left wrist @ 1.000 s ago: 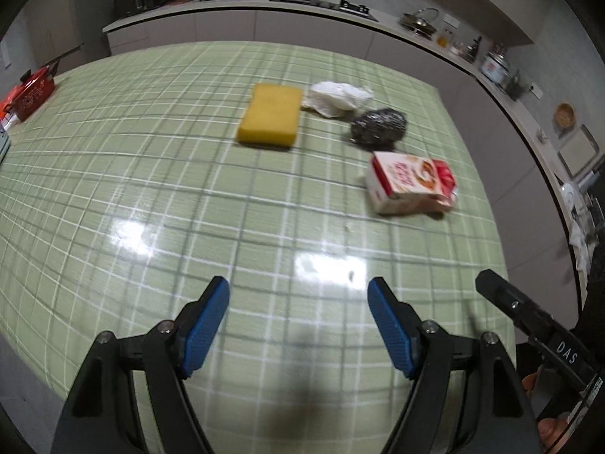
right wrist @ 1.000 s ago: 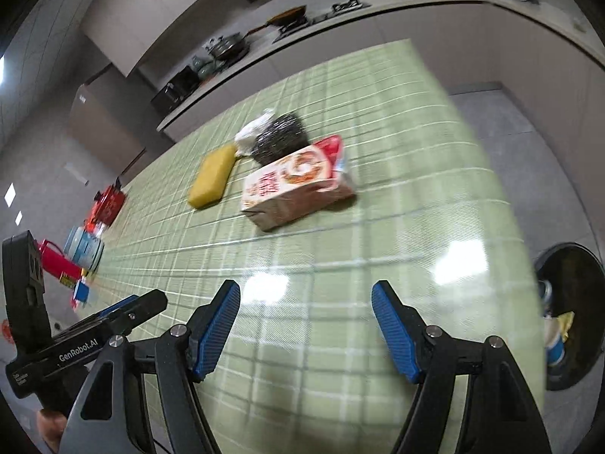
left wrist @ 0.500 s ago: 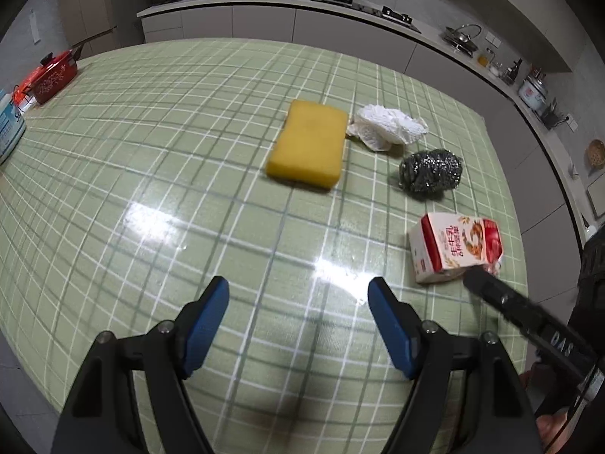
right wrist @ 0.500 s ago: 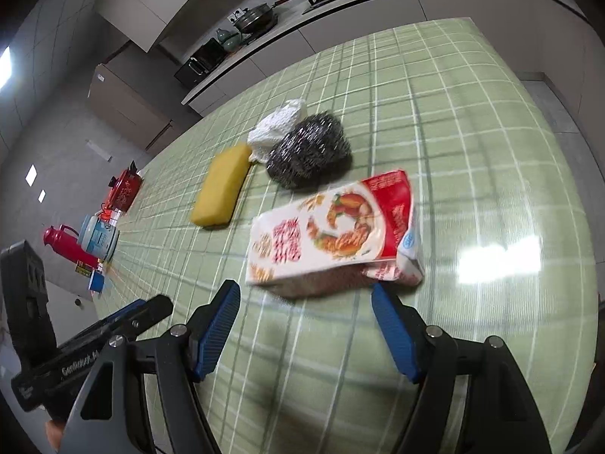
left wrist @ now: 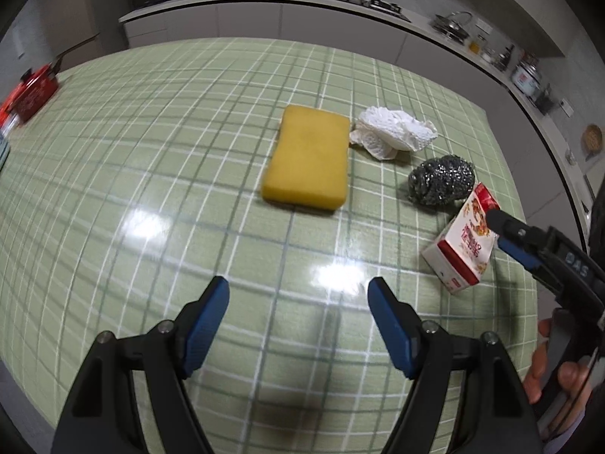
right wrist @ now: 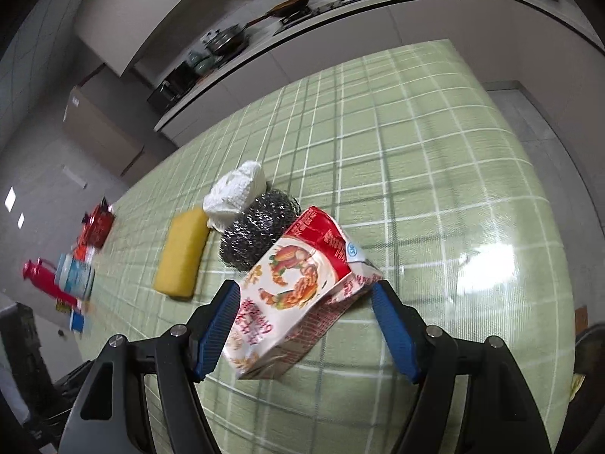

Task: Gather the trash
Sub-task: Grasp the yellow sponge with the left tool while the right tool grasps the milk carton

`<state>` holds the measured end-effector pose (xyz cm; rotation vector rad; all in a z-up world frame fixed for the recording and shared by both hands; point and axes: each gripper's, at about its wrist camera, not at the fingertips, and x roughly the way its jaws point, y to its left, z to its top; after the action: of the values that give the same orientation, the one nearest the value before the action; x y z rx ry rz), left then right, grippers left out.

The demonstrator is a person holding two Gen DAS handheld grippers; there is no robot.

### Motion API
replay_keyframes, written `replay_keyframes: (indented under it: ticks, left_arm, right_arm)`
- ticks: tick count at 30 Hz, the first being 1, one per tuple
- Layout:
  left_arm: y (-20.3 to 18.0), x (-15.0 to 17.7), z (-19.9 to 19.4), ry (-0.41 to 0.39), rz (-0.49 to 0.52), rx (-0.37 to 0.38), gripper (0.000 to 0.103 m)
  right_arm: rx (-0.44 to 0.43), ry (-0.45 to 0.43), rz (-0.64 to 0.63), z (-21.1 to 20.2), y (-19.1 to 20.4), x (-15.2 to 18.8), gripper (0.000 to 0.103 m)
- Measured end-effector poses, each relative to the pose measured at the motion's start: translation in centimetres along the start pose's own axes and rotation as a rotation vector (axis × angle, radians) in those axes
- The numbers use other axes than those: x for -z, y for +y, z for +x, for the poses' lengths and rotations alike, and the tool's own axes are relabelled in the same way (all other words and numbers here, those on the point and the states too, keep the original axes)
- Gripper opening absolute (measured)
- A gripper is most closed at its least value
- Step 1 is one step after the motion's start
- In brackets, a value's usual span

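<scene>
- Since a second ago both hands have travelled forward over the green checked table [left wrist: 151,174]; in the right wrist view the carton [right wrist: 298,291], then well up the frame and clear of the fingers, now fills the lower centre between them.
- Right gripper [right wrist: 306,325]: jaws spread, one blue pad on each side of the carton. The left pad looks at or very near the carton's printed face, while a gap shows at the right pad, so nothing is clamped yet.
- Left gripper [left wrist: 298,325]: released and empty, hovering above bare tablecloth at the bottom of its frame.
- Where the carton lies: on its side near the table's right edge in the left wrist view [left wrist: 465,249], just below the steel scourer [left wrist: 442,183], which it nearly touches.
- Further up and left sit the crumpled paper towel [left wrist: 393,136] and the yellow sponge [left wrist: 308,162].
- The relation that counts: the carton's long axis runs from lower left to upper right in the right wrist view, slanted across the jaw line, with its red gabled end pointing away towards the scourer.
- The right hand is plainly the nearer one; the left gripper is well apart from the carton, with the sponge straight up the frame from it.
- Judgement: closing the right jaws on the carton is the step at hand. Because it lies skewed, the pads may meet a corner first and twist it.
</scene>
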<state>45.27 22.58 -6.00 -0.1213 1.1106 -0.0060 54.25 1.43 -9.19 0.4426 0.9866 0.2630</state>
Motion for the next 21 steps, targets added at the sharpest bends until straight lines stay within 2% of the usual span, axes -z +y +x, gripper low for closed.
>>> replay_keyframes:
  ticks: [7,13,21]
  left_arm:
    - [1.0,-2.4,1.0,0.0,0.077,0.059,0.077]
    - [0.3,-4.8,2.1,-0.025,0.171,0.06,0.077]
    - [-0.1,-6.7,5.1,0.003,0.149,0.065,0.077]
  right_arm:
    - [0.098,-0.035,0.078,0.1,2.8,2.5,0.074]
    - [0.211,-0.031,0.091,2.0,5.4,3.3,0.074]
    - [0.291,-0.01,0.091,3.5,6.0,2.6,0.076]
